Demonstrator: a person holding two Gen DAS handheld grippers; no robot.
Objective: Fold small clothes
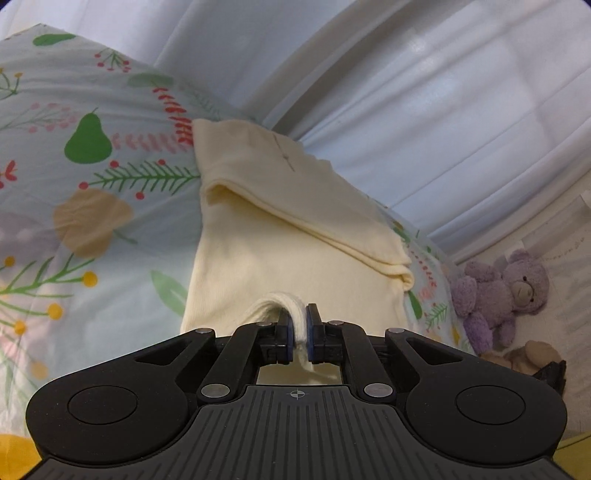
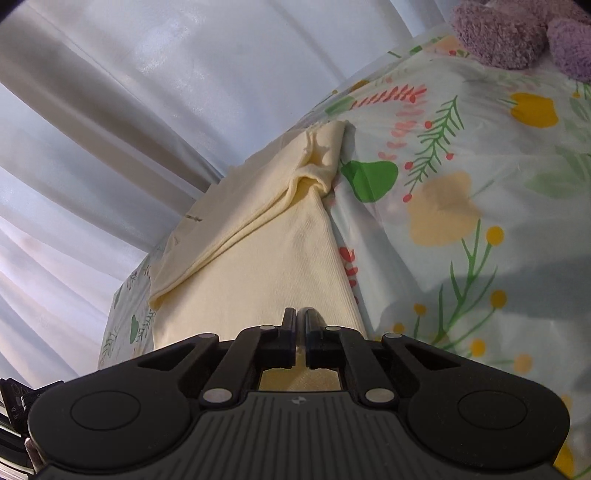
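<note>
A pale yellow ribbed garment point(image 1: 280, 251) lies on a floral bedsheet point(image 1: 74, 206), with one part folded over across its far half. My left gripper point(image 1: 299, 325) is shut on a bunched white edge of the garment at its near end. In the right wrist view the same garment point(image 2: 266, 258) stretches away from my right gripper point(image 2: 299, 325), which is shut on the garment's near edge; only a thin sliver of cloth shows between its jaws.
A purple teddy bear point(image 1: 506, 295) sits at the right of the bed, also in the right wrist view point(image 2: 517, 33). White curtains point(image 1: 424, 92) hang behind the bed's far edge. The floral sheet point(image 2: 480, 221) spreads to the right of the garment.
</note>
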